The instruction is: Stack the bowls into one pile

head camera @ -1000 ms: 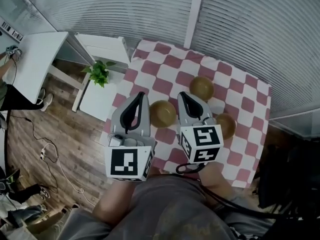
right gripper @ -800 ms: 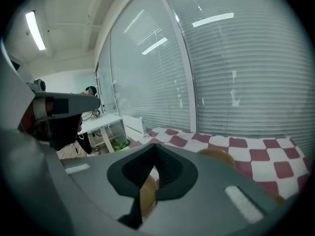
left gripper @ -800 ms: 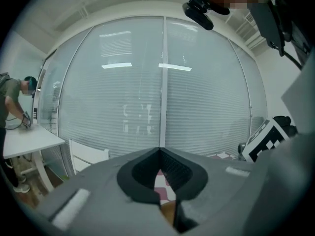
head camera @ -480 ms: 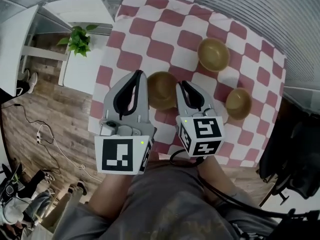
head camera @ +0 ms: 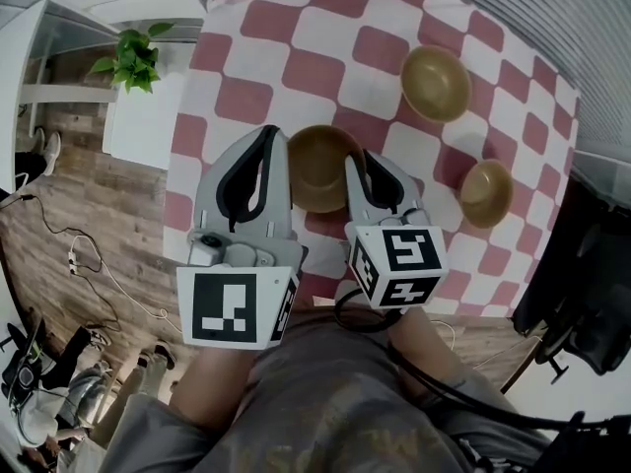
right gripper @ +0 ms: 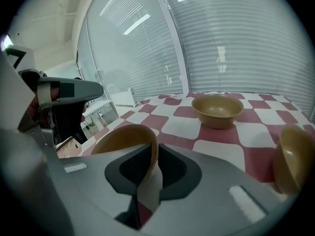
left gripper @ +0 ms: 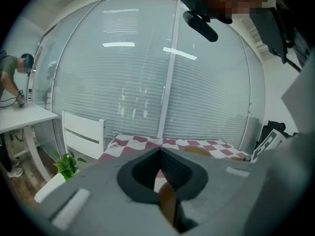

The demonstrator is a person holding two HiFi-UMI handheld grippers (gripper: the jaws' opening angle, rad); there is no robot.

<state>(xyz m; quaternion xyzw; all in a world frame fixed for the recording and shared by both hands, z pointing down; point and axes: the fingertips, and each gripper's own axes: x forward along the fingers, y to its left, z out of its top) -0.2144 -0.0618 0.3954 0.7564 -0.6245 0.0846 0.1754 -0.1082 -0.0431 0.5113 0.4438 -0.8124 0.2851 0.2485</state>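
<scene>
Nearest to the person, the two marker cubes sit side by side over the lap, with both grippers reaching forward onto the red-and-white checked table (head camera: 301, 23). The left gripper (head camera: 271, 136) (left gripper: 160, 151) has its fingers pressed together at the tips with nothing pinched. A brown sliver shows through the gap behind the tips, though what it belongs to is unclear. Just to its right, the right gripper (head camera: 357, 161) (right gripper: 151, 149) has its fingers pinched on the right-hand wall of the near bowl (head camera: 317, 166) (right gripper: 123, 136). The rim runs up between the pads.

This tan bowl lies between the two grippers at the table's near edge, mouth up (being round, it has no long axis to speak of). Whether its base touches the cloth cannot be told.

Further right, well apart, stands the small bowl (head camera: 486, 192) (right gripper: 290, 159), also mouth up. Beyond both is the far bowl (head camera: 436, 82) (right gripper: 217, 109), upright on the cloth with its opening skyward.

Off the table's left side a potted plant (head camera: 133, 59) (left gripper: 66, 165) stands on the wooden floor, and slatted blinds (right gripper: 236, 48) close the background.
</scene>
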